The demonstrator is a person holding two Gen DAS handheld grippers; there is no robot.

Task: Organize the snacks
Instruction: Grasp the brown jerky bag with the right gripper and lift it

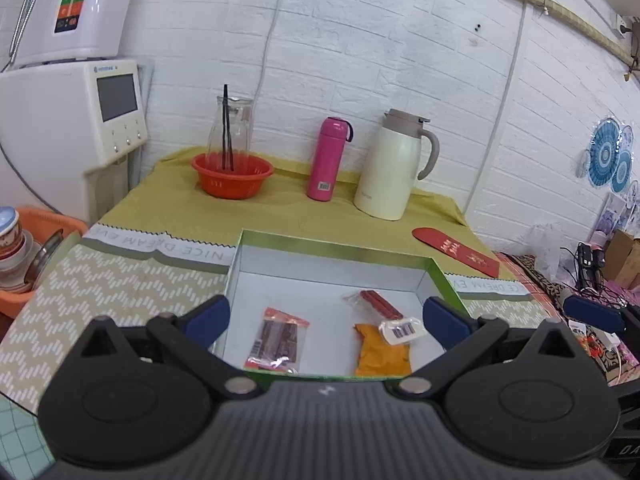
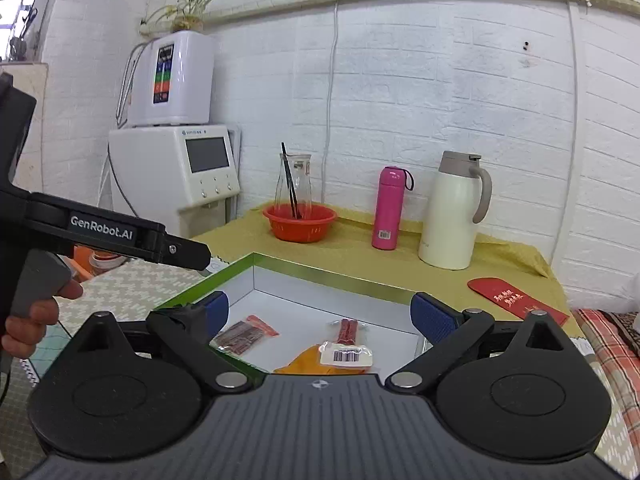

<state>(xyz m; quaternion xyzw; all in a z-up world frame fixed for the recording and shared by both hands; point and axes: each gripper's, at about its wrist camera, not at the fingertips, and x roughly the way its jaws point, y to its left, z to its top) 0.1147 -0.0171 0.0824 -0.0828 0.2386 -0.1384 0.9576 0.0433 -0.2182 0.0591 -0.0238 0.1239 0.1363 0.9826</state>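
A shallow box (image 1: 336,249) with green rim and white inside lies on the table; it also shows in the right wrist view (image 2: 320,274). Inside lie a brown-red snack packet (image 1: 276,340) (image 2: 242,334), a clear pack of red sticks (image 1: 376,304) (image 2: 347,330), an orange packet (image 1: 382,354) (image 2: 308,362) and a small white barcoded packet (image 1: 403,330) (image 2: 346,354) on top of it. My left gripper (image 1: 326,318) is open and empty above the box's near edge. My right gripper (image 2: 320,314) is open and empty over the box.
At the back stand an orange basket (image 1: 232,174) with a glass carafe (image 1: 231,132), a pink flask (image 1: 328,158) and a cream thermos jug (image 1: 390,166). A red envelope (image 1: 456,250) lies right of the box. A white dispenser (image 1: 76,120) stands left.
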